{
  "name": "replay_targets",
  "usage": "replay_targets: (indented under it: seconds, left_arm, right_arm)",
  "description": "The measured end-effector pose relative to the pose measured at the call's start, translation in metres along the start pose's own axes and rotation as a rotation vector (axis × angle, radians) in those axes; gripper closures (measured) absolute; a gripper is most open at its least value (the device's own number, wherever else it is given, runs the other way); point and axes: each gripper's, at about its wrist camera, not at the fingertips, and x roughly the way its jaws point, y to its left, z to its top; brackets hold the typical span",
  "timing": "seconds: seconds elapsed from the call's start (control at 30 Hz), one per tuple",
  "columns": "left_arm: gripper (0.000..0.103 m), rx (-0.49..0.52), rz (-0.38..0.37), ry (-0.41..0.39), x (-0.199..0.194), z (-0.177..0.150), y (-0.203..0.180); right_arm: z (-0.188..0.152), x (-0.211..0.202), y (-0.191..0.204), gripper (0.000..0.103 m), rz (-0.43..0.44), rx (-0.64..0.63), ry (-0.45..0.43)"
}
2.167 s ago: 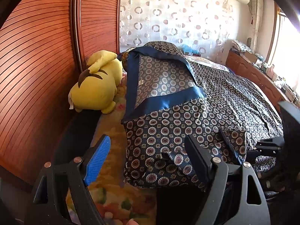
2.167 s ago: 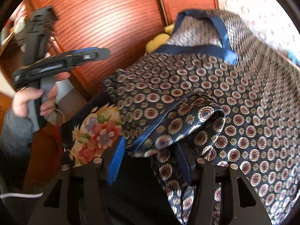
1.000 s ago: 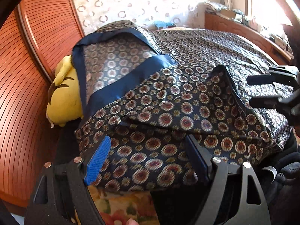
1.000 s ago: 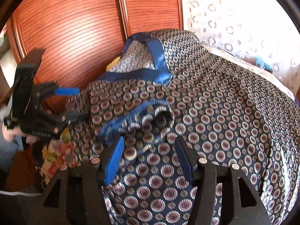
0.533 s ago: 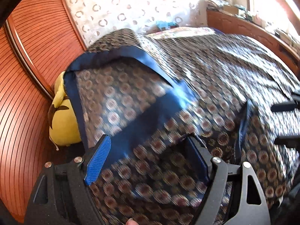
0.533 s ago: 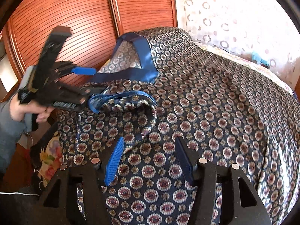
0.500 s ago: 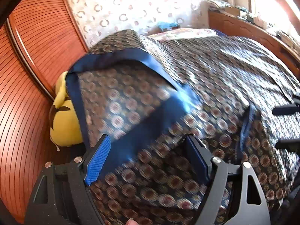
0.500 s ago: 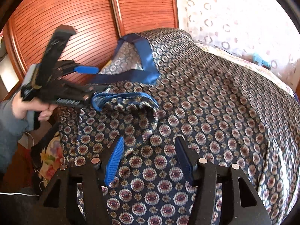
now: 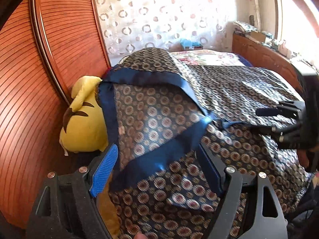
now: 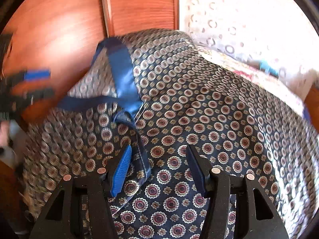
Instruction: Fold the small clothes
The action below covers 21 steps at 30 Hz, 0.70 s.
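A yellow plush toy (image 9: 83, 127) leans against the slatted wooden wardrobe (image 9: 30, 91). A ring-patterned curtain (image 9: 159, 18) hangs behind, beside a wooden cabinet (image 9: 259, 57).

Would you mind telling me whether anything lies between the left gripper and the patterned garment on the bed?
Nothing visible does: the left gripper hangs open directly over the patterned garment, and the yellow plush toy sits off to the side.
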Motion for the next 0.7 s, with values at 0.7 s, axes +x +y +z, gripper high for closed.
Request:
replay_targets:
  seconds: [0.7]
  left_arm:
    - [0.021,-0.031,-0.026,0.098,0.018,-0.062,-0.013]
  right_arm:
    - [-0.040,-0.014,0.031,0.045,0.100,-0.100,0.055]
